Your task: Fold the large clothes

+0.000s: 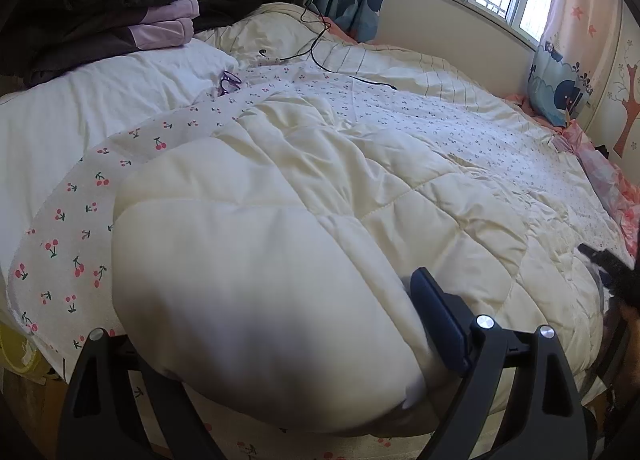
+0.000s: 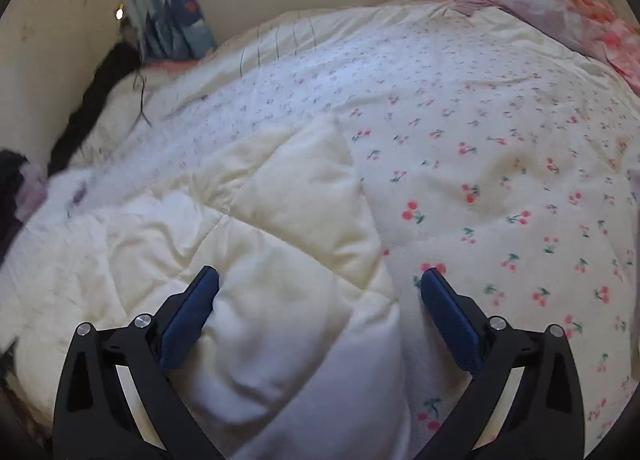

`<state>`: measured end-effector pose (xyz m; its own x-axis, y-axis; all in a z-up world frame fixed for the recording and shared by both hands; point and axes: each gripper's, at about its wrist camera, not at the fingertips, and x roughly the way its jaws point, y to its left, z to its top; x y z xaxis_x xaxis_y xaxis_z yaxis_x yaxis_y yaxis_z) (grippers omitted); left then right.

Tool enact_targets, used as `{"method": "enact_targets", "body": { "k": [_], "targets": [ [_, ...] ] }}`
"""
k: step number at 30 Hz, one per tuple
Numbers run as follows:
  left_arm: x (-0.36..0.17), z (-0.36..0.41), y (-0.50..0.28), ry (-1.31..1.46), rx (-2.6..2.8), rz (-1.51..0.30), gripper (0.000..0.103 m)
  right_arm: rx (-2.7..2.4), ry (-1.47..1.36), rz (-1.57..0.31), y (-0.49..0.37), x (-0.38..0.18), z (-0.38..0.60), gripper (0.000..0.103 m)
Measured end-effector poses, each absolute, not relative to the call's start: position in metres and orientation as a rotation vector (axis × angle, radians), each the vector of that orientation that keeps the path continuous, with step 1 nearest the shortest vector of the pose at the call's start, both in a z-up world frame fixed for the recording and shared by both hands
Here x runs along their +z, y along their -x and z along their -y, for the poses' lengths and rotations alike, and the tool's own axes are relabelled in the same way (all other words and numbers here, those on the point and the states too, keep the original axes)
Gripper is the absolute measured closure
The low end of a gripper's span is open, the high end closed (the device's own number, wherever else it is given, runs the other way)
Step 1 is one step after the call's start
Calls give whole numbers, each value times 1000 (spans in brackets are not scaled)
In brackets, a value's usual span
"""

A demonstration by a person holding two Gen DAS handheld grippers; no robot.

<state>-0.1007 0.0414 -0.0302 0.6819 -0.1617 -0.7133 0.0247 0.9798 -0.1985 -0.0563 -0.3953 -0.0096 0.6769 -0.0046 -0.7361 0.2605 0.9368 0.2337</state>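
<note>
A big quilt lies spread over the bed, its cream quilted side (image 1: pixel 360 164) folded back over its white cherry-print side (image 1: pixel 68 244). My left gripper (image 1: pixel 316 276) is shut wide on a thick rolled bulge of the quilt at the near edge. Its right pad (image 1: pixel 436 316) presses into the cloth, and the bulge hides the left pad. In the right wrist view my right gripper (image 2: pixel 320 272) is also shut wide on the quilt (image 2: pixel 304 196). A fat fold, cream on the left and cherry print on the right, fills the gap and touches both pads (image 2: pixel 192 308).
Dark and lilac clothes (image 1: pixel 100 8) are piled at the bed's back left. Purple glasses (image 1: pixel 229 82) and a black cable (image 1: pixel 312 48) lie on the bedding. A blue cushion (image 1: pixel 560 88) and pink cloth (image 1: pixel 612 188) sit at the right, under the window. A blurred black shape (image 1: pixel 608 272) shows at the right edge.
</note>
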Motion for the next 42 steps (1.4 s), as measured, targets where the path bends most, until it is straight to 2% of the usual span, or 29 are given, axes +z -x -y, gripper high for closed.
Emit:
{"method": "enact_targets", "body": {
  "k": [3,7,13,17,21,24,28,30,31,32,33,34,36,37,39,42],
  "targets": [
    [-34,-47,100,216,-125,-832,13,-84,-306,-762,81,14,386,6],
    [-57,-81,94,511,-239,-921,8,-3,-384,-766,120,29,392,6],
    [-65,-93,97,595,-267,-932,7,69,-781,-910,170,-2,443,6],
    [-68,-98,98,663,-271,-945,7,155,-989,-922,185,-26,450,6],
    [-75,-102,97,711,-274,-958,7,197,-1008,-933,179,-33,446,6],
    [-76,-105,96,742,-266,-966,7,332,-1161,-857,179,-35,448,6],
    [-78,-108,96,794,-254,-968,7,332,-1140,-860,172,-34,445,6],
    [-82,-111,91,825,-248,-962,7,297,-1105,-865,165,-31,442,17],
    [-84,-112,88,839,-242,-962,7,259,-1070,-874,160,-30,439,34],
    [-85,-113,86,849,-237,-965,7,228,-1057,-878,159,-32,436,65],
    [-86,-113,84,863,-229,-970,8,211,-1057,-879,160,-34,435,75],
    [-84,-113,82,870,-220,-972,17,215,-1070,-867,161,-35,436,77],
    [-77,-109,78,861,-266,-975,43,235,-1031,-817,160,-23,434,81],
    [-72,-108,78,847,-271,-972,50,243,-1015,-798,160,-15,431,83],
    [-60,-109,83,841,-310,-963,58,275,-1008,-743,164,5,431,86],
    [-44,-110,103,832,-364,-958,60,317,-970,-682,180,38,429,86]
  ]
}}
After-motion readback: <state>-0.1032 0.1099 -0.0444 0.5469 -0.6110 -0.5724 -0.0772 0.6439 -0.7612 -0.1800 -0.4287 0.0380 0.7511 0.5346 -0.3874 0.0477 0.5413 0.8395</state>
